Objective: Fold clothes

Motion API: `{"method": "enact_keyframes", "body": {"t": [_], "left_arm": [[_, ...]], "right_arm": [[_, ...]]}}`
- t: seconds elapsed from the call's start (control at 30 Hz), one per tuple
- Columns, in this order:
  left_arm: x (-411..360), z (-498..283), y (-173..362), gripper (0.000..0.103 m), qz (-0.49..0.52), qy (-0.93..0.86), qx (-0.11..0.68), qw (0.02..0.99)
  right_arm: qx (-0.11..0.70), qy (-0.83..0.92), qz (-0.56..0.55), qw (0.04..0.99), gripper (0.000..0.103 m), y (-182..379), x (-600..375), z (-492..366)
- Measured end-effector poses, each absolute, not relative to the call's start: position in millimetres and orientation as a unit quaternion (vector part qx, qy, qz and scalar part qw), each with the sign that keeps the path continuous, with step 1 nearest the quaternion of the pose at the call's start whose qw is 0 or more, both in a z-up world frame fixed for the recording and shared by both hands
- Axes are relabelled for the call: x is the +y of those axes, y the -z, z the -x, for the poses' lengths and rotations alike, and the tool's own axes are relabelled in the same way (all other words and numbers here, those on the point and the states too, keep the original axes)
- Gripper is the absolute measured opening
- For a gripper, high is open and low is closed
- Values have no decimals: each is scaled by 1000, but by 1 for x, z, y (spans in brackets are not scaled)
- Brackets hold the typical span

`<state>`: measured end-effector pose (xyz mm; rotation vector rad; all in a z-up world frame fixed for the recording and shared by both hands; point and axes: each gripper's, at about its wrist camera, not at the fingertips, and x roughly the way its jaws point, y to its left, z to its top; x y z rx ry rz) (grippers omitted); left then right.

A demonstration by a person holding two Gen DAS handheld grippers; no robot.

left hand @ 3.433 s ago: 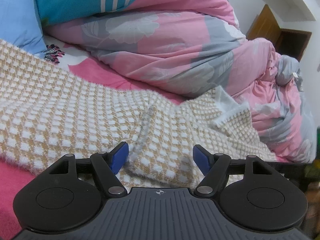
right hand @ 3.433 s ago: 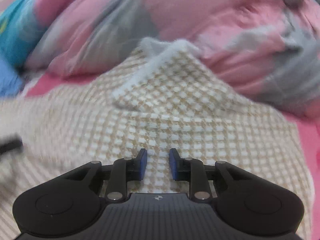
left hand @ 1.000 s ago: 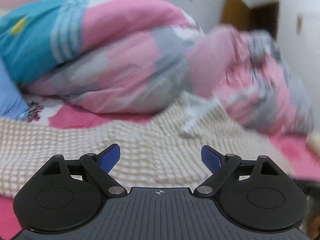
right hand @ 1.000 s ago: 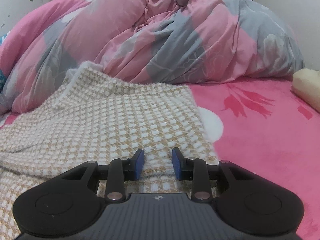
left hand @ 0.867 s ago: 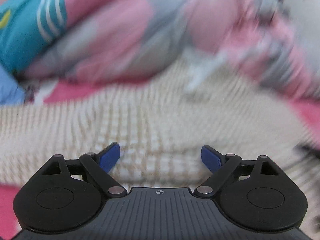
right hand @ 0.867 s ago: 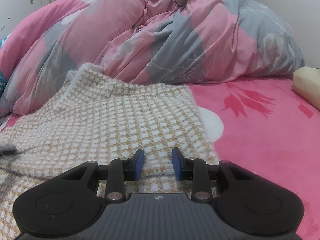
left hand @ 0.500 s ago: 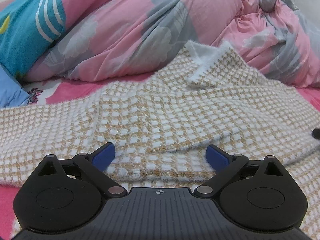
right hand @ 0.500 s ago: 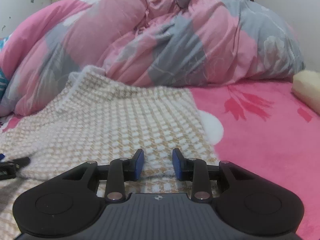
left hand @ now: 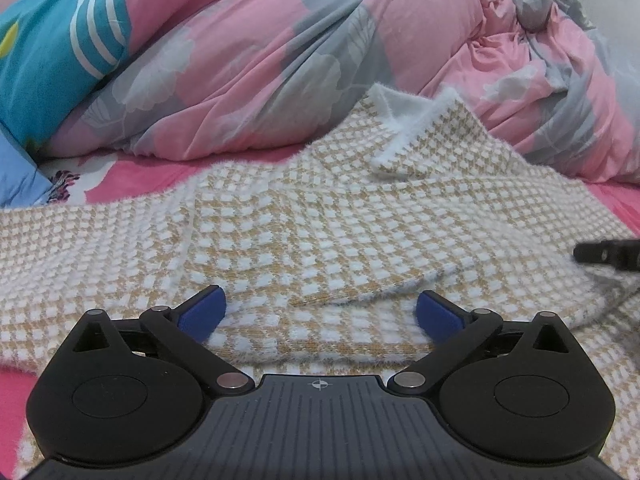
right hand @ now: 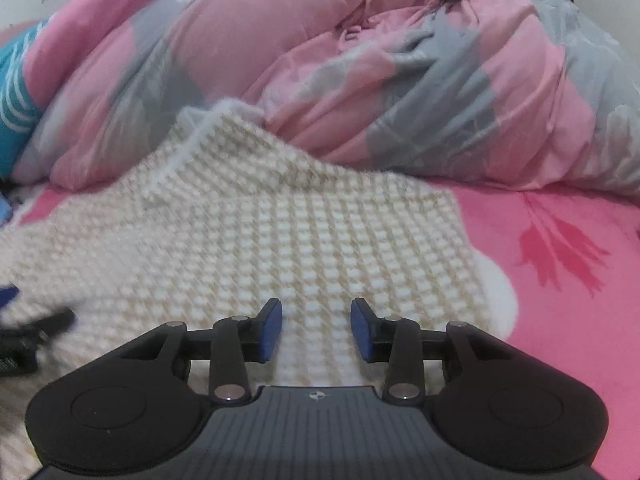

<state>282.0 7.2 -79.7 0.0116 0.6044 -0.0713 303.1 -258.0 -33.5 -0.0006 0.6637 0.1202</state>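
bed (left hand: 132,176): pink sheet, sweater (left hand: 320,220) spread flat
left tool (left hand: 318,312): wide, empty
right tool (right hand: 316,328): narrower, just been opening, empty
advice: pinch sleeve edge, fold across squarely

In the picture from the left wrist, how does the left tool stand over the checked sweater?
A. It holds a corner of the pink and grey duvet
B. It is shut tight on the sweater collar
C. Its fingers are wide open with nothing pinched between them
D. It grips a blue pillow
C: the left tool has its blue fingers far apart, and the sweater lies flat beneath them, not pinched.
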Motion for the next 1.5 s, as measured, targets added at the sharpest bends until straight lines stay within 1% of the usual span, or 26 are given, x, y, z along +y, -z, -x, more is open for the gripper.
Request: {"method": "enact_keyframes", "body": {"t": [0.1, 0.17, 0.23, 0.3, 0.47, 0.6, 0.67, 0.7, 0.8, 0.9, 0.97, 1.1, 1.2, 1.5], "left_arm": [[7, -282, 80, 103, -5, 35, 297, 954], [8, -281, 80, 103, -4, 36, 296, 954], [8, -281, 80, 103, -4, 36, 296, 954], [8, -281, 80, 103, -3, 36, 296, 954], [8, -281, 80, 103, -2, 36, 296, 955], [8, -280, 80, 103, -2, 36, 296, 955], [8, -281, 80, 103, -2, 37, 296, 955], [8, -281, 80, 103, -2, 37, 296, 955], [8, -281, 79, 103, -3, 37, 296, 955], [9, -282, 80, 103, -2, 39, 296, 954], [9, -282, 80, 103, -2, 39, 296, 954], [9, -282, 80, 103, -3, 38, 295, 955], [9, -282, 80, 103, -2, 38, 295, 955], [7, -282, 80, 103, -8, 34, 293, 956]], "right_arm": [[300, -38, 1, 953, 40, 20, -259, -316], [296, -25, -7, 955, 42, 23, -261, -333], [321, 9, 9, 947, 56, 49, -262, -353], [312, 6, -3, 950, 56, 61, -269, -353], [311, 11, 15, 950, 57, 43, -262, -331], [302, -44, -13, 952, 58, 27, -258, -296], [310, -65, 0, 949, 66, 31, -250, -285], [322, -73, 20, 944, 71, 39, -244, -284], [316, -71, 67, 944, 72, 50, -232, -278], [327, -58, 49, 942, 72, 38, -229, -278], [317, -72, 42, 945, 72, 32, -226, -269], [302, -73, 53, 949, 79, 49, -217, -258], [297, -64, 53, 951, 83, 50, -216, -258], [291, -57, 47, 954, 84, 51, -217, -254]]}}
